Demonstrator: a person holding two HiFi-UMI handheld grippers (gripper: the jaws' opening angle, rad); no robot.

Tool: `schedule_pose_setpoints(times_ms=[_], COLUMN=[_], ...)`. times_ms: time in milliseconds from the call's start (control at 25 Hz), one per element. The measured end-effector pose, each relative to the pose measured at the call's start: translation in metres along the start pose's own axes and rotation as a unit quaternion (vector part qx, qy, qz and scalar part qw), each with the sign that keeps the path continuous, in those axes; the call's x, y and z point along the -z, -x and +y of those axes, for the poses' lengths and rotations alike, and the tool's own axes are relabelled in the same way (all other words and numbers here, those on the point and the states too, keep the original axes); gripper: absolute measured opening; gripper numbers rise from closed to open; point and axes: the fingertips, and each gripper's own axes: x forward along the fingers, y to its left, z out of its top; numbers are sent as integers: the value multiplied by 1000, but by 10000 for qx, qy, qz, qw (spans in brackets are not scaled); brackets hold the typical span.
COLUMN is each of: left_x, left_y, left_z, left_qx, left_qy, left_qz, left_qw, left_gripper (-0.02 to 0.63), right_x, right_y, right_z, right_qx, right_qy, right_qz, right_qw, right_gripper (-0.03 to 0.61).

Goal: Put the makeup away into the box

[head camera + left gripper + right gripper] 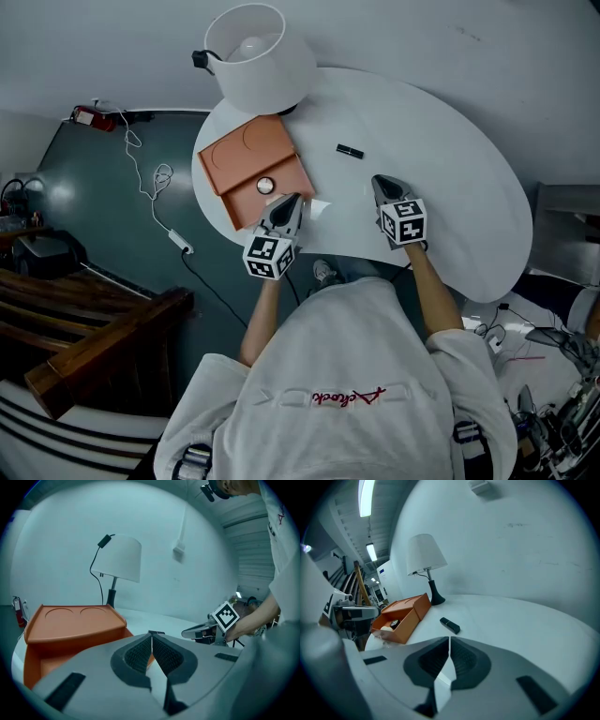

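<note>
box [246, 155]: open to take makeup | black stick [350, 151]: right of box, not in yet | left gripper [290, 202], right gripper [383, 185]: near box, pinched shut, empty

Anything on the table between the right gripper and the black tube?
Nothing: only bare table lies between the right gripper and the tube. The right gripper view shows it best; the head view agrees.
</note>
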Motion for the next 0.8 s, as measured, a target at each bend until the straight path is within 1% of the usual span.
schedule_pose_setpoints(times_ms=[240,800], left_x=[3,1], left_y=[-5,1], left_z=[9,29], left_qx=[-60,-396], left_qy=[51,210], left_qz=[68,13], left_qw=[9999,9990], left_gripper=[15,15], right_x=[-2,-33], right_y=[-21,-78], right_z=[0,5], right_qx=[-77,-360], right_qy=[22,389], right_qz=[74,199], right_qw=[9999,9984], right_gripper=[26,26])
